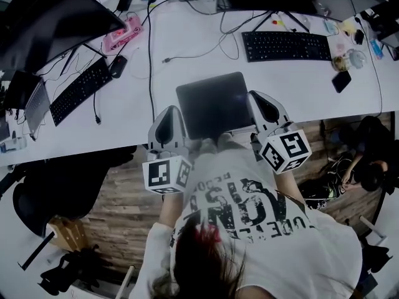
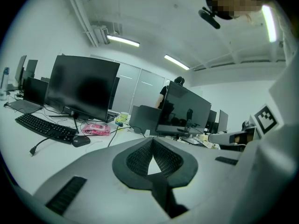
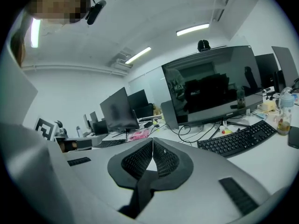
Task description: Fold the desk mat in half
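Mat: dark grey rectangular desk mat (image 1: 212,104) flat on worktop (image 1: 187,48); fold unclear.
Fingers: left gripper (image 2: 152,142), right gripper (image 3: 153,142) closed, empty.

White tee (image 1: 249,198), black print; grey left claw (image 2: 152,140), right claw (image 3: 153,140); b/w marker cubes (image 1: 167,174).

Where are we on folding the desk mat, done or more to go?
Done: unclear. The desk mat lies flat on the white desk as a compact dark rectangle, but no doubled edge can be made out. In hand: nothing. The left tool and right tool are shut and empty, flanking its near corners. Left: confirm the fold, or else grip one edge and carry it over.
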A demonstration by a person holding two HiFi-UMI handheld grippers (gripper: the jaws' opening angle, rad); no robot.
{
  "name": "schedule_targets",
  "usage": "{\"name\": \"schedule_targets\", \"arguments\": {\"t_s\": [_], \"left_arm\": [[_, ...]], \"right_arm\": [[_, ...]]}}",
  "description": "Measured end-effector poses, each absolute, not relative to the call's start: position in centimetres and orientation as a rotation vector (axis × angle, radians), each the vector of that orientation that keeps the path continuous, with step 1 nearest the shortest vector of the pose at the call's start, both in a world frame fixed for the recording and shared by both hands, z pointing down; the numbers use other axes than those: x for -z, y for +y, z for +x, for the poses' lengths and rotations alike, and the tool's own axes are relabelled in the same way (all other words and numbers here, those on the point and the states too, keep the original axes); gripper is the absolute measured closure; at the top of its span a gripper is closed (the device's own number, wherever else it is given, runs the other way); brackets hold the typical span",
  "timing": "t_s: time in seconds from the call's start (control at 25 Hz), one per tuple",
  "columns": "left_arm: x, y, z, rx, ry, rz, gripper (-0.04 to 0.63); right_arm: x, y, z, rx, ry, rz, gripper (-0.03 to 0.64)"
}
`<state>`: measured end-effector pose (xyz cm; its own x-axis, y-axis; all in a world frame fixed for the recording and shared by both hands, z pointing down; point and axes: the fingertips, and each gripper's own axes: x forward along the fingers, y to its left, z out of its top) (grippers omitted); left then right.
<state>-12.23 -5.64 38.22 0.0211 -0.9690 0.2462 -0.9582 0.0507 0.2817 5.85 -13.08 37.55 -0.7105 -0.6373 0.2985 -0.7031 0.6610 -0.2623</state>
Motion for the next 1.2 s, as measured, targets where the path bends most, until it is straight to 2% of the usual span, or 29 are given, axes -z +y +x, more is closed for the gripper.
{"name": "schedule_targets", "arguments": {"t_s": [0.84,1.2], "left_arm": [[-38.9,-5.1,-12.6,0.047,-2.014,1.822,0.594],[-46.9,-2.7,-12.1,-0.038,-1.682,1.662,0.592]], "right_arm": [[-37.5,-14.8,6.3,-0.522,-2.732,0.99,0.615],[-38.5,-14.0,6.3,-0.555,-2.706,0.967,0.615]]}}
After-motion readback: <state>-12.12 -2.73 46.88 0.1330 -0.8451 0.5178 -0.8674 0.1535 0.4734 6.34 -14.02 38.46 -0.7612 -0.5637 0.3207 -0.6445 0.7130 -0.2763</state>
